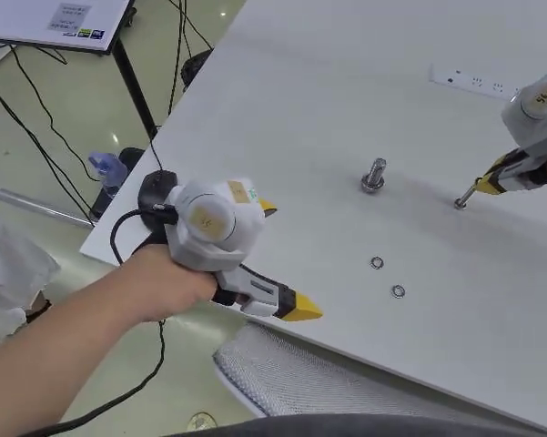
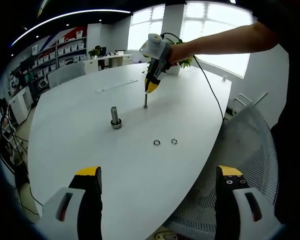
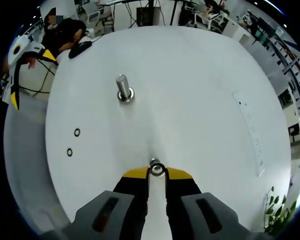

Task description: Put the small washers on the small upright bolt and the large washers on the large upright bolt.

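Holds the left tongs point(image 2: 158, 170) in a hand point(image 1: 159, 284) low over the near edge of the white table point(image 1: 282, 109), jaws spread wide with nothing between them. Holds the right tongs point(image 3: 157, 171) far across the table, tips pressed almost together on what looks like a small washer point(image 3: 157, 167) — right at the top of the small upright bolt point(image 1: 461, 199); cannot tell whether already slipped over it. Shows the large upright bolt point(image 1: 373, 173) standing apart from the small one, toward the table's middle, with a wider collar at its foot — washers or bolt head, cannot tell. Shows 2 loose washers point(image 1: 377, 263) point(image 1: 398, 291) lying flat on the bare table, near each other, between the large bolt and the near edge, well apart from both tongs. Shows a mesh chair point(image 1: 282, 373) just under that near edge and a white power strip point(image 1: 469, 81) lying at the far side.
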{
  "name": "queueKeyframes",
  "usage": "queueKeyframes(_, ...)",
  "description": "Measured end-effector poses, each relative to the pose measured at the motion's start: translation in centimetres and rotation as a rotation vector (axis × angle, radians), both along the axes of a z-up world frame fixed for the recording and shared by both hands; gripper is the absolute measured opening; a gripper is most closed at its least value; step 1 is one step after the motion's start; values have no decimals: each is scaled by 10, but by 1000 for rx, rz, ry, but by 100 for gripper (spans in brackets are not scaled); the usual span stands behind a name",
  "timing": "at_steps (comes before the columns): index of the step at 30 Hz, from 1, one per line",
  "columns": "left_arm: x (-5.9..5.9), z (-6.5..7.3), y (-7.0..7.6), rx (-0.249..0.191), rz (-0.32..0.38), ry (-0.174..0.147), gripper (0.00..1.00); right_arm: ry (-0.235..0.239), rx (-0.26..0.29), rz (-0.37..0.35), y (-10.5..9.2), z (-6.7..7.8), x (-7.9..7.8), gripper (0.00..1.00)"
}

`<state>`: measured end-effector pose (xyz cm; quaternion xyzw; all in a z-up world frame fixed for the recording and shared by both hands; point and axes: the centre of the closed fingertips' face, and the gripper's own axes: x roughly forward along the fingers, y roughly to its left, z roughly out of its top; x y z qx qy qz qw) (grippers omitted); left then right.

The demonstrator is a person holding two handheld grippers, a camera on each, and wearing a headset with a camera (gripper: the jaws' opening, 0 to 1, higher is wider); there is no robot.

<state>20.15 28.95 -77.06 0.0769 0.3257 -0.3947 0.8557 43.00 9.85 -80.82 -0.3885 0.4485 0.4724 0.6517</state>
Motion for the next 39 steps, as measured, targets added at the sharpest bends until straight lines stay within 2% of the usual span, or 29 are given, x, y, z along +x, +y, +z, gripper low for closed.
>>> queueKeyframes(6, 3, 0, 1, -9, 7, -2, 99, 9, -5, 3, 0, -6, 2, 12)
queueKeyframes(9, 1, -2, 2, -6, 4, 4, 99, 14, -5, 1, 0, -10, 9, 12)
queueKeyframes(22, -3, -6, 6, 4, 3, 20, 97, 24, -23, 10, 1, -16, 1, 12)
queueKeyframes(34, -5, -5, 9, 8, 4, 23, 96, 31, -40, 28, 2, -31, -3, 12)
queueKeyframes(39, -2, -5, 14, 16, 20, 21, 95, 41, -46, 29, 3, -38, -7, 13)
